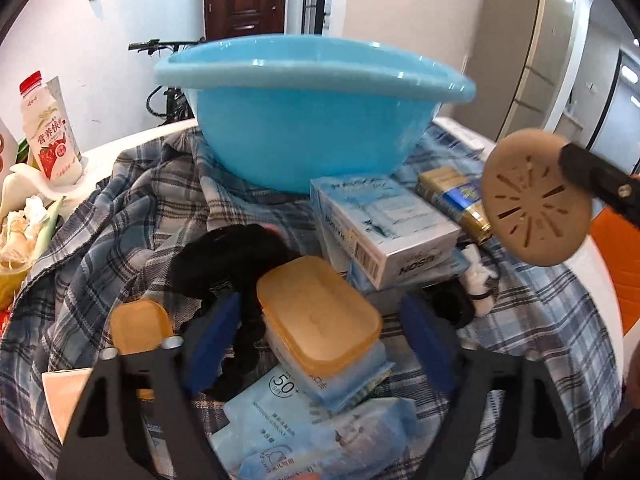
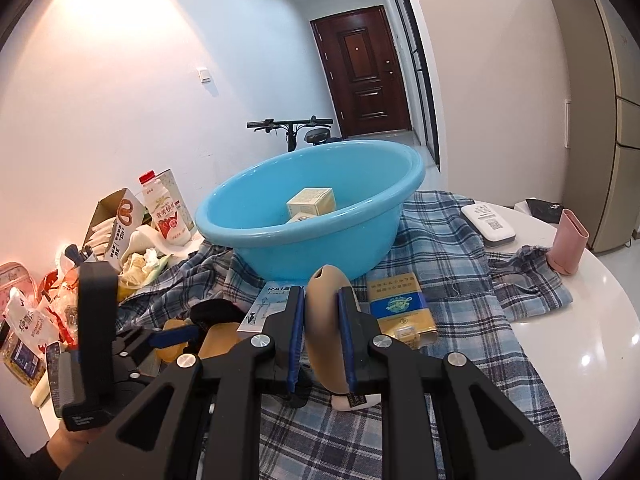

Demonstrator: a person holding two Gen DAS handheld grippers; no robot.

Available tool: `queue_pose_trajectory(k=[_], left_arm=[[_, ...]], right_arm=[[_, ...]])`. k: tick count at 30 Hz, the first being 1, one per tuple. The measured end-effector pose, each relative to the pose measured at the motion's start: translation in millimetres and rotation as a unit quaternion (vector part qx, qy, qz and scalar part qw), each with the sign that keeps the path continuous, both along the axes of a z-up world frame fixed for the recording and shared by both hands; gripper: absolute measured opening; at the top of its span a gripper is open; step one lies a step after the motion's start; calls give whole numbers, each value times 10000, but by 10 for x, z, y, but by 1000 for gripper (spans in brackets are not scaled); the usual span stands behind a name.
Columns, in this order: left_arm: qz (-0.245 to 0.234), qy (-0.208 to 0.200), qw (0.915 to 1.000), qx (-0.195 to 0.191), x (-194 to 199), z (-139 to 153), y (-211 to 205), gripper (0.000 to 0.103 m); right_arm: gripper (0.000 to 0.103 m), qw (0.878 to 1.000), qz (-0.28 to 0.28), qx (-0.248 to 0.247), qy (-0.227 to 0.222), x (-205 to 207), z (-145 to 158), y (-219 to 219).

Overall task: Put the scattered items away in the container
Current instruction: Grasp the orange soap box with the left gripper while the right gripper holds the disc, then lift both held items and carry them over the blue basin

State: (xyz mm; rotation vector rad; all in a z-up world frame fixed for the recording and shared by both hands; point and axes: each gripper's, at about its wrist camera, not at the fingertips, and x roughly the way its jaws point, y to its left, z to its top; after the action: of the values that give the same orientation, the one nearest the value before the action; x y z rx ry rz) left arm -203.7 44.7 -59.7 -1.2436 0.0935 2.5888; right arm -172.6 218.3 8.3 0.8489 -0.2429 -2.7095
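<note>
A blue plastic basin [image 1: 304, 120] stands on a plaid cloth [image 1: 120, 216]; in the right wrist view the basin [image 2: 312, 216] holds a small cream box [image 2: 311, 201]. My right gripper [image 2: 322, 344] is shut on a tan round slotted disc [image 2: 326, 320], held edge-on in front of the basin; the disc [image 1: 536, 198] also shows at the right of the left wrist view. My left gripper [image 1: 316, 340] is open around an orange-lidded container [image 1: 320, 314]. A white-blue box [image 1: 380, 224], a gold-blue pack [image 1: 452, 196], wipe packets [image 1: 296, 424] and a black item [image 1: 232, 264] lie nearby.
A milk bottle [image 1: 48, 132], snack bags and wrappers [image 2: 36, 312] crowd the left. A white device [image 2: 488, 224] and pink holder [image 2: 570, 242] sit at the right on the white round table [image 2: 580, 340]. A small orange lid [image 1: 138, 326] lies at the left finger.
</note>
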Motion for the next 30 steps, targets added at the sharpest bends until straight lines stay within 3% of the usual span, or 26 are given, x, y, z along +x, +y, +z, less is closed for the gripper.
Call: queue_pose_trajectory(k=[6,18,30], left_arm=[[78,141,9998,-91,11,6,-39,41],[168,213,9996,97,173,120,-157,41],[280,982,9943,319,574,693,-349,41]], right_arm=[[19,10000,12,-7,5,9,4,-9],[19,10000,27,70,27,24,-4,-50],[19,9995,136,119,265,143,149,-187]])
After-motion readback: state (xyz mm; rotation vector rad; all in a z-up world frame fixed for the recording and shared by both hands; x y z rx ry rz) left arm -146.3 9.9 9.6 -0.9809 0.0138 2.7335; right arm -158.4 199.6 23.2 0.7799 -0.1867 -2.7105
